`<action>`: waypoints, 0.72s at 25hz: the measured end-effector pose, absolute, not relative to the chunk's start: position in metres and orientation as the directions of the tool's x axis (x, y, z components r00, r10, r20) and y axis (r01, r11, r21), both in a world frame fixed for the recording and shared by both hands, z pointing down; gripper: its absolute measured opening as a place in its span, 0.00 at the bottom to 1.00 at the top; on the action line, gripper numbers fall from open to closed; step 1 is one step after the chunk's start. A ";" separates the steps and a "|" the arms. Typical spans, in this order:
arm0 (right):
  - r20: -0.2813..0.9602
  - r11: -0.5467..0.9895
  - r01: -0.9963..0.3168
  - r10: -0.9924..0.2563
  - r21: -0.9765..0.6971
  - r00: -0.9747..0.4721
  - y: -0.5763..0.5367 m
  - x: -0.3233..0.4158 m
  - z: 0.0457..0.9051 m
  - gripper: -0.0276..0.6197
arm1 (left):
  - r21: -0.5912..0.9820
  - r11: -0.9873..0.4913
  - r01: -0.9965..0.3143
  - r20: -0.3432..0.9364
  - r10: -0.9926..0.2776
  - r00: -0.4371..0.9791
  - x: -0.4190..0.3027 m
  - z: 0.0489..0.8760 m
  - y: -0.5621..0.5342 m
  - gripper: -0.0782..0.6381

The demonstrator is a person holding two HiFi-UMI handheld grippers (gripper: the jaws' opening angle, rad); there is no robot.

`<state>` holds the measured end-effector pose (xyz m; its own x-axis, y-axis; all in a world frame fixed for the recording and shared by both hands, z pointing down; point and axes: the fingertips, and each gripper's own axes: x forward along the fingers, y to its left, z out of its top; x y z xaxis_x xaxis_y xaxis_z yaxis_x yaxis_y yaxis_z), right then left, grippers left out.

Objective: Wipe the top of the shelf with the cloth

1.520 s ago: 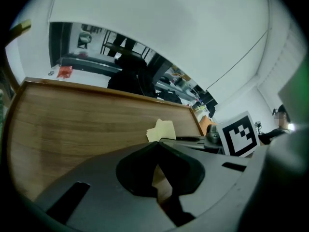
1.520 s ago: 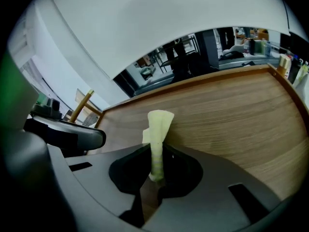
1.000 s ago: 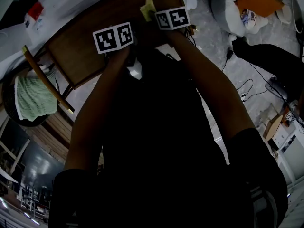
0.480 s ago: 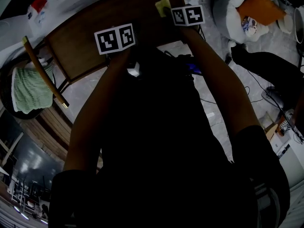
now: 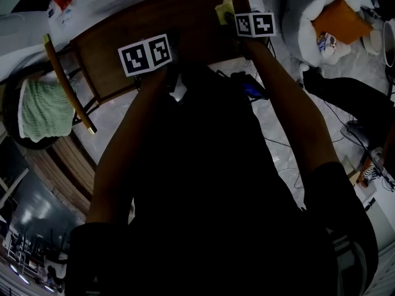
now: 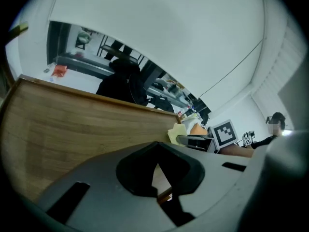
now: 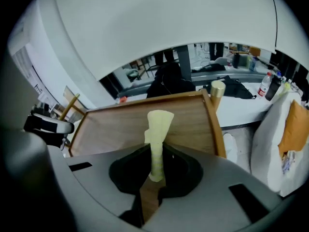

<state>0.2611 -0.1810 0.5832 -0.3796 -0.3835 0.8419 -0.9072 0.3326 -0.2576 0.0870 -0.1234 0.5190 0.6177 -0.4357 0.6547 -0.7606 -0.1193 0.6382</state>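
While the right gripper pinches the yellow cloth upright over the wooden shelf top, the left gripper sits closed, empty.

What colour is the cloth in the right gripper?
Pale yellow; the cloth shows best in the right gripper view.

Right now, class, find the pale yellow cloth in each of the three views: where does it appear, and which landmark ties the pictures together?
Head view: the pale yellow cloth is at the top edge, right of centre.
Left gripper view: the cloth is low, right of centre, at the wood's right end.
Right gripper view: the cloth is dead centre, upright between the jaws of the right gripper.
Shared landmark: the brown wooden shelf top, visible in all three.
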 end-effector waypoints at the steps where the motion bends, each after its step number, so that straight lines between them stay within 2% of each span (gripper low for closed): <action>1: 0.827 0.341 -0.899 -0.393 -0.275 -0.402 -0.181 0.247 0.577 0.12 | 0.638 -0.116 -0.761 0.651 -0.446 0.614 0.077 0.516 -0.123 0.12; 5: 0.758 0.431 -0.834 -0.397 -0.344 -0.518 -0.184 0.165 0.546 0.12 | 0.632 -0.103 -0.768 0.640 -0.490 0.592 0.030 0.498 -0.124 0.12; 10: 0.668 0.551 -0.715 -0.337 -0.431 -0.663 -0.176 0.041 0.515 0.12 | 0.603 -0.080 -0.794 0.654 -0.521 0.549 -0.047 0.482 -0.114 0.12; 18: 0.629 0.614 -0.600 -0.206 -0.514 -0.750 -0.125 -0.113 0.531 0.12 | 0.541 -0.006 -0.841 0.698 -0.554 0.453 -0.160 0.471 -0.083 0.12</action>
<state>-0.1131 -0.1251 0.5307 -0.7498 -0.2064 0.6287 -0.5996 0.6138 -0.5136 -0.1599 -0.0827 0.4712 0.4528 -0.5544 0.6982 -0.8410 -0.0056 0.5410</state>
